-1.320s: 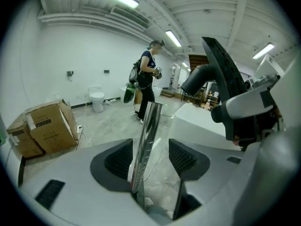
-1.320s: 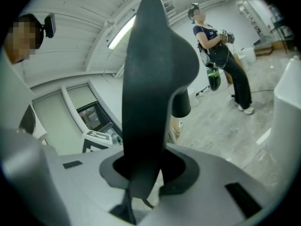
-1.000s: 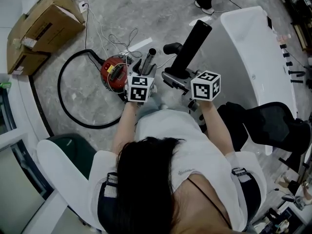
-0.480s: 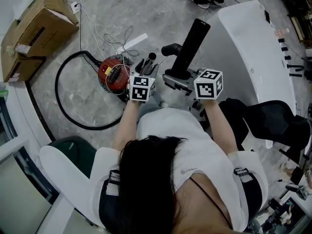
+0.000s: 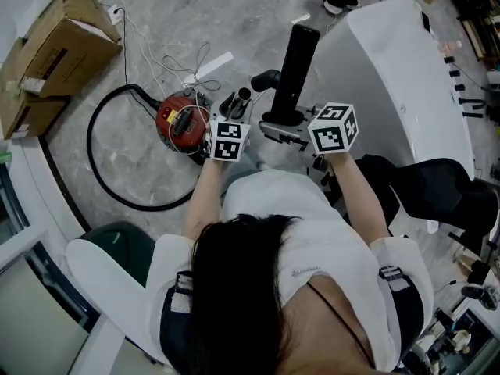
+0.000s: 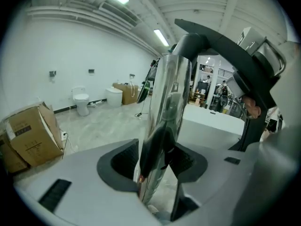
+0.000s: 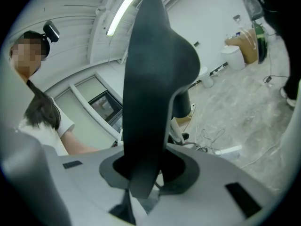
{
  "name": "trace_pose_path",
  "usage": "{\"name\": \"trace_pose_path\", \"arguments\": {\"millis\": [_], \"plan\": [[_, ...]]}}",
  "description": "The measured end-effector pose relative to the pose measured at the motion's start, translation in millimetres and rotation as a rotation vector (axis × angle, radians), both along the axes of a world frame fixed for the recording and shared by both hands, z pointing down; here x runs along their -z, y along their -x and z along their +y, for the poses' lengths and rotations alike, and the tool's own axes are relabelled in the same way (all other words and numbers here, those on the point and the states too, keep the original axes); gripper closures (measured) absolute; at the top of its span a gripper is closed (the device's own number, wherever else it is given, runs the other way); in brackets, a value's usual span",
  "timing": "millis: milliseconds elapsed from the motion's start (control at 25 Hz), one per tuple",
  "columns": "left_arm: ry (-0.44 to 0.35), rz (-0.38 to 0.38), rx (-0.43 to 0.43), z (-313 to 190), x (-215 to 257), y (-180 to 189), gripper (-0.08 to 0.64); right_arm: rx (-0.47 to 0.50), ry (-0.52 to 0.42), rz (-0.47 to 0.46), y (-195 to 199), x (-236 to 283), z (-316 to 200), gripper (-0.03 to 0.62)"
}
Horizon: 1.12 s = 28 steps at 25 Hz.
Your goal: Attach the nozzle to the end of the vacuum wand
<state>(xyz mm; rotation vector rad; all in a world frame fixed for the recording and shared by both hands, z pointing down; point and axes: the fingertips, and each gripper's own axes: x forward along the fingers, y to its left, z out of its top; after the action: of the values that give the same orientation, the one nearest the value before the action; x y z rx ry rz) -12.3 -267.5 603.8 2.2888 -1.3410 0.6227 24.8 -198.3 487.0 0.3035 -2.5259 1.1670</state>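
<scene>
Nozzle (image 5: 295, 69) and vacuum wand (image 5: 243, 97) held side by side, unjoined.
Right claw (image 7: 146, 166) clenches the nozzle; left claw (image 6: 157, 161), jaws just closing, grips the vacuum wand.

**Wand and nozzle side by side**

The left gripper (image 5: 235, 109) has the metal wand (image 5: 243, 98) between its jaws, which have just been closing. The right gripper (image 5: 287, 125) holds the black nozzle (image 5: 297, 65) tilted up, near the wand. A red vacuum cleaner (image 5: 180, 122) lies on the floor (image 5: 250, 14).
</scene>
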Motion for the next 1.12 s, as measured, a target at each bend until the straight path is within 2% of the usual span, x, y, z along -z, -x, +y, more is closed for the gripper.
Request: {"name": "trace_pose_path", "arguments": {"millis": [80, 400, 720, 960, 1120], "plan": [[-0.009, 0.008, 0.0, 0, 1, -1, 0.397, 0.012, 0.009, 0.001, 0, 1, -1, 0.485], [-0.036, -0.008, -0.02, 0, 1, -3, 0.408, 0.036, 0.031, -0.014, 6, 1, -3, 0.485], [-0.046, -0.005, -0.056, 0, 1, -3, 0.413, 0.094, 0.194, -0.11, 8, 11, -3, 0.485], [-0.069, 0.013, -0.079, -1, 4, -5, 0.413, 0.123, 0.27, -0.181, 11, 18, -5, 0.485], [-0.068, 0.008, -0.097, 0, 3, -4, 0.416, 0.182, 0.31, -0.173, 13, 17, 2, 0.485]]}}
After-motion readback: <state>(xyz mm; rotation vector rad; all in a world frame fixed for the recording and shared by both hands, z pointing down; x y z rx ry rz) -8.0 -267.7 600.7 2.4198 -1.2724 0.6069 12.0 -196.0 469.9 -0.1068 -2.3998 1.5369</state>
